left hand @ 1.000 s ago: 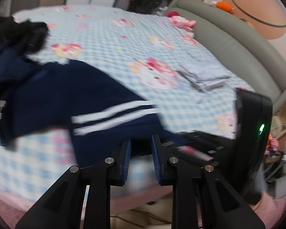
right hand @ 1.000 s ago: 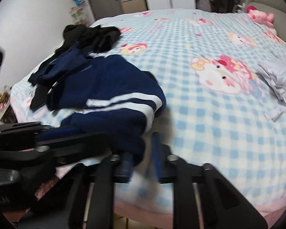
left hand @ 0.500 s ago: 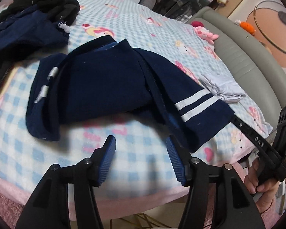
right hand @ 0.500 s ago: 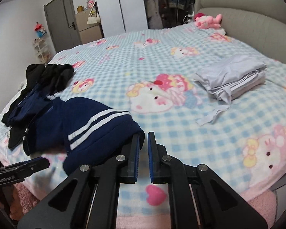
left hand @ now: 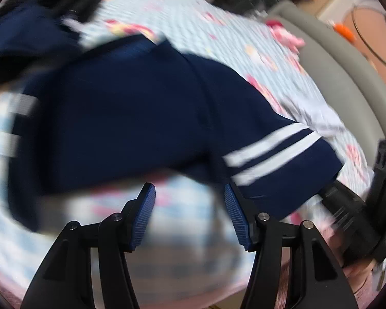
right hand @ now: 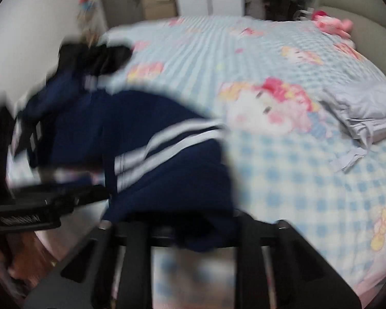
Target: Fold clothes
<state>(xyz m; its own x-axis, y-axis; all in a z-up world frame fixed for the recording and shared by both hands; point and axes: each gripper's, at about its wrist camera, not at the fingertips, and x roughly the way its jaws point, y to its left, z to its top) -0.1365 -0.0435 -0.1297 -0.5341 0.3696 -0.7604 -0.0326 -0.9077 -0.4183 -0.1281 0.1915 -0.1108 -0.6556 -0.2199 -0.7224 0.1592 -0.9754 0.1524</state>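
Observation:
A navy garment with two white stripes lies spread on the checked bed sheet. My left gripper is open and empty just short of the garment's near edge. In the right wrist view the same navy garment drapes over my right gripper, whose fingertips are hidden under the cloth and blurred. The right gripper also shows at the right edge of the left wrist view, against the striped end.
A pile of dark clothes lies at the bed's far left. A folded grey garment lies at the right. A pink plush toy rests by the grey headboard. The bed's near edge is pink.
Both views are now motion-blurred. My left gripper has moved closer to the garment, still open. The navy cloth now covers my right gripper's fingertips, which were shut and visible half a second ago.

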